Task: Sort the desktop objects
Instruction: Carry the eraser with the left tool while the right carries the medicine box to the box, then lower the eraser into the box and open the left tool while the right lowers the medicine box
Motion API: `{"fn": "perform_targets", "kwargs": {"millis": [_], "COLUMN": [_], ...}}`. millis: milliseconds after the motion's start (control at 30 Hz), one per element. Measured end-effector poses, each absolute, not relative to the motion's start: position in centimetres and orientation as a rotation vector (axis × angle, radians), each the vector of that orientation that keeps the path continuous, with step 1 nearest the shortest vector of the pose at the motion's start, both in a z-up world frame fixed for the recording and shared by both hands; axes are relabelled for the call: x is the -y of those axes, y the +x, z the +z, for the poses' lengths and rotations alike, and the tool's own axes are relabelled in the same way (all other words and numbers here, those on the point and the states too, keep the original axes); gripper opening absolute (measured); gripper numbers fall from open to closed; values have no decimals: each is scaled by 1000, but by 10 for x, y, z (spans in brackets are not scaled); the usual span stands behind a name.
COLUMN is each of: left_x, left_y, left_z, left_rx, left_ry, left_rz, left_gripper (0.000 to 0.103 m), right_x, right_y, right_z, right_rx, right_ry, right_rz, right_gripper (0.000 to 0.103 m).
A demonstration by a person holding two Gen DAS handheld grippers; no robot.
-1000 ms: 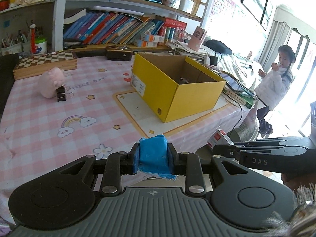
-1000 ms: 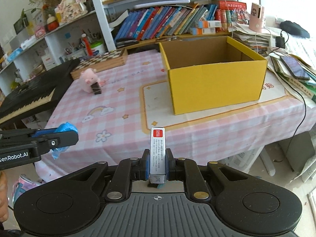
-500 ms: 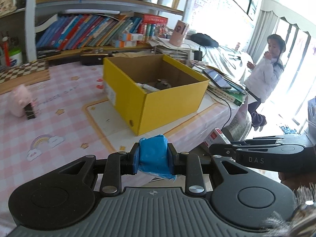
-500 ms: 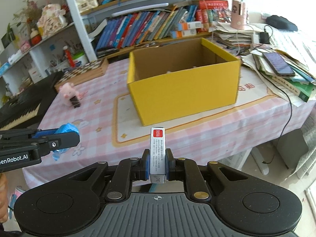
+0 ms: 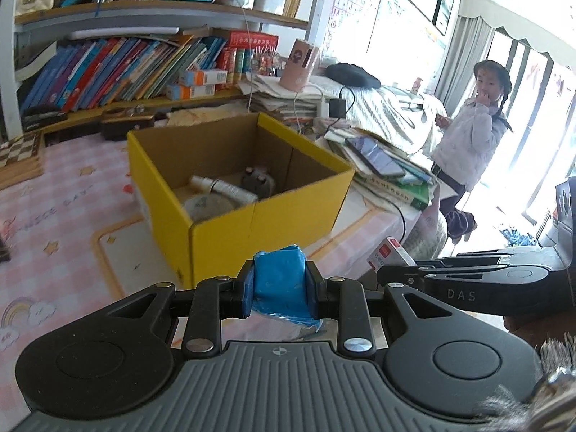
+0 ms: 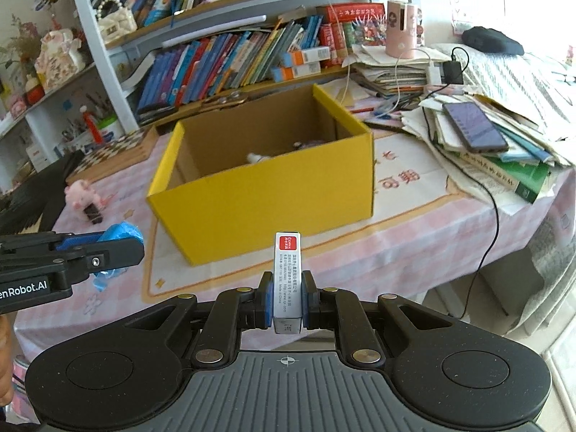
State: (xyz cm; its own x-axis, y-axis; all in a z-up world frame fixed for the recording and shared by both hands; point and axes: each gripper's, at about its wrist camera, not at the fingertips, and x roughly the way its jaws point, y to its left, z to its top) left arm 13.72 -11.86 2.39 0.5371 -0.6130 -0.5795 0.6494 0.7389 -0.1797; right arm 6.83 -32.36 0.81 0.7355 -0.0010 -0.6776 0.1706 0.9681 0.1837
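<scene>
Seen from the left wrist, the left gripper [image 5: 280,289] has its jaws pinching a crumpled blue bag [image 5: 279,280], held over the near edge of the pink checked table [image 5: 64,223] in front of an open yellow box [image 5: 230,194]. Inside the box lie a white bottle [image 5: 225,188] and a dark round item [image 5: 257,183]. At right the right gripper [image 5: 392,270] reaches in, a red-and-white carton [image 5: 385,255] at its tip, and a person in a white jacket [image 5: 468,144] stands by the window. Seen from the right wrist, the right gripper [image 6: 287,298] has its jaws clamped on the carton [image 6: 287,273], which stands upright between them, short of the box [image 6: 266,198]. The left gripper [image 6: 118,248] enters from the left edge with the bag [image 6: 120,232]. A pink plush toy [image 6: 81,194] sits on the table [image 6: 414,234] left of the box, and a phone [image 6: 473,131] lies on a book pile to the right.
</scene>
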Motion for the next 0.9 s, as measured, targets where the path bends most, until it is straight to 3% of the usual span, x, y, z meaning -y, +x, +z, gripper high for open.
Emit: {"fn": "perform_targets", "kwargs": {"millis": [567,900], "left_x": [167,180], "left_y": [188,225], "left_z": [56,48], "left_rx": [-522,-532], "left_ry": [39,78], "left_rz": [-640,-555], "left_gripper": [25,25], "right_x": [365,369], "right_y": [147,200], "right_z": [45,42], "right_rx": [-610,-612], "right_ry": [126,104], "right_rz": [38,112], "right_gripper": [14,14]}}
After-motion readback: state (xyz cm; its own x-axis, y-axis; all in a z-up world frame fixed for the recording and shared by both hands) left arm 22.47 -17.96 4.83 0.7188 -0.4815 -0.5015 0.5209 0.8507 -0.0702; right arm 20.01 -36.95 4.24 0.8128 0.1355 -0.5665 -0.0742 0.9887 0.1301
